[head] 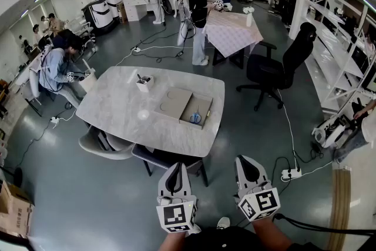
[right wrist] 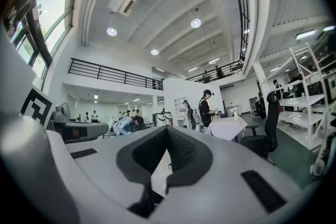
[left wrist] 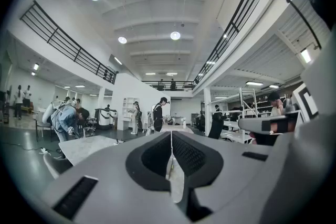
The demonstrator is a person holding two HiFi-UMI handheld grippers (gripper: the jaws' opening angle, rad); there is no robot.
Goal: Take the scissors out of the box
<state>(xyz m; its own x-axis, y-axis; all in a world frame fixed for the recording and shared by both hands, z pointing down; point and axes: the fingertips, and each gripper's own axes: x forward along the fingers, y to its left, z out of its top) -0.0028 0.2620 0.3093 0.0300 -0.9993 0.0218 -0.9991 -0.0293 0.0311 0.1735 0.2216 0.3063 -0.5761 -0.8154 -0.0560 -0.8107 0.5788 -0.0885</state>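
An open cardboard box (head: 198, 109) lies on the grey marble table (head: 117, 104), its flat lid folded out to the left. Blue-handled scissors (head: 195, 118) lie inside the box. My left gripper (head: 175, 174) and right gripper (head: 247, 167) are held side by side well in front of the table's near edge, level and pointing toward it. Both are shut with nothing between the jaws; in the left gripper view (left wrist: 170, 139) and the right gripper view (right wrist: 167, 136) the black pads meet along a thin line.
A white cup holding pens (head: 144, 83) stands on the table's far left part. Grey chairs (head: 108, 147) are tucked under the near edge. A black office chair (head: 279, 67) stands to the right, and cables with a power strip (head: 291, 174) lie on the floor. Several people work further back.
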